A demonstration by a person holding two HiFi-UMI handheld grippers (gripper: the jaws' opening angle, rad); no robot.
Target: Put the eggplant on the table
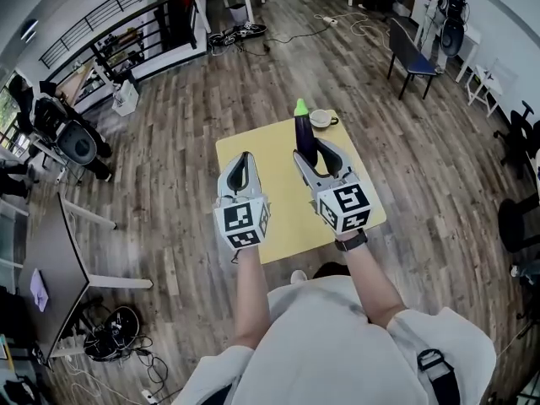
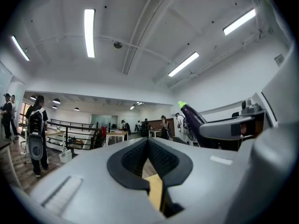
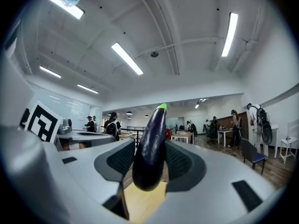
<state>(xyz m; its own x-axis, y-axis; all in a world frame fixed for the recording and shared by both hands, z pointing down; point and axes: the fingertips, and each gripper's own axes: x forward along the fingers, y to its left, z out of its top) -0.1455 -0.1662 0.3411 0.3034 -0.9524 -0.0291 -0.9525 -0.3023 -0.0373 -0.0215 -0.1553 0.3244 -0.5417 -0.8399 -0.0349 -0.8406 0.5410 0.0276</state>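
A dark purple eggplant (image 1: 305, 137) with a green stem end stands upright between the jaws of my right gripper (image 1: 314, 152), which is shut on its lower part. In the right gripper view the eggplant (image 3: 150, 148) fills the gap between the black pads (image 3: 119, 160), tip up. It hangs over the far half of the small yellow table (image 1: 253, 150). My left gripper (image 1: 243, 160) is held beside it over the table's left half, its pads (image 2: 161, 157) meeting at the tips with nothing between them. The left gripper view also shows the eggplant (image 2: 194, 118) at the right.
A white cup (image 1: 321, 118) sits at the table's far edge, just beyond the eggplant. Wooden floor surrounds the table. A blue bench (image 1: 412, 57) stands far right, a grey desk (image 1: 51, 268) at left, and cables (image 1: 240, 34) lie on the floor far off. People stand in the background.
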